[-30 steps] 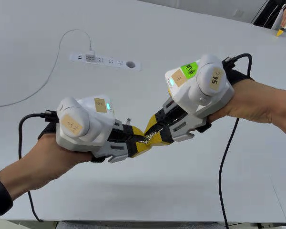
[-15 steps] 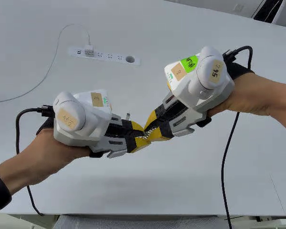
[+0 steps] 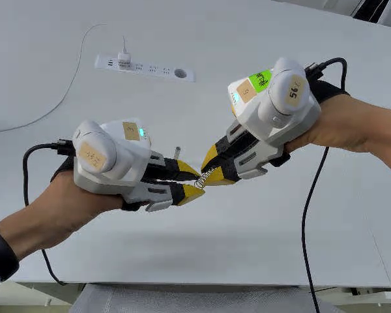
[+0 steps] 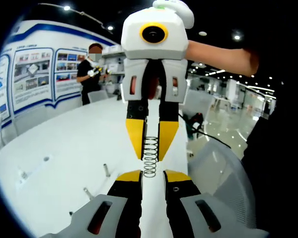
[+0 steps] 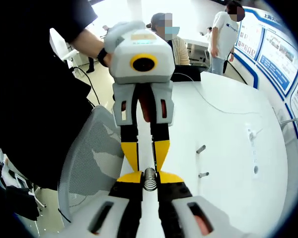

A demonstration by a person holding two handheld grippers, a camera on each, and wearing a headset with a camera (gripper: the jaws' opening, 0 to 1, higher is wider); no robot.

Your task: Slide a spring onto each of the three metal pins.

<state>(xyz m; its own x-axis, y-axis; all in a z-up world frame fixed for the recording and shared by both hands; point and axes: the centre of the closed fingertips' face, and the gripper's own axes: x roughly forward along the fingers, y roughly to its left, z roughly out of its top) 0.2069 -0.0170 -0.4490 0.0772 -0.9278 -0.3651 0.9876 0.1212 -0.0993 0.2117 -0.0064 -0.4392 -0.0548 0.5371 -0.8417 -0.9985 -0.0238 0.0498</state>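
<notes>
One small coiled steel spring point(image 4: 149, 153) is hanging in the air on the person's side of the white power strip point(image 3: 143, 67), the white, yellow-tipped right gripper point(image 5: 149, 173) clenching it while the matching left gripper point(image 4: 152, 174), grasp impossible to tell, is meeting its free end, probably risking flicking it loose if misaligned.

One spring point(image 3: 206, 176), two metal pins point(image 5: 201, 148) point(image 5: 203, 174) and one power strip point(image 3: 144, 67) were pictured, alongside two tongs: the left tongs point(image 4: 152, 176) and right tongs point(image 5: 149, 177).
</notes>
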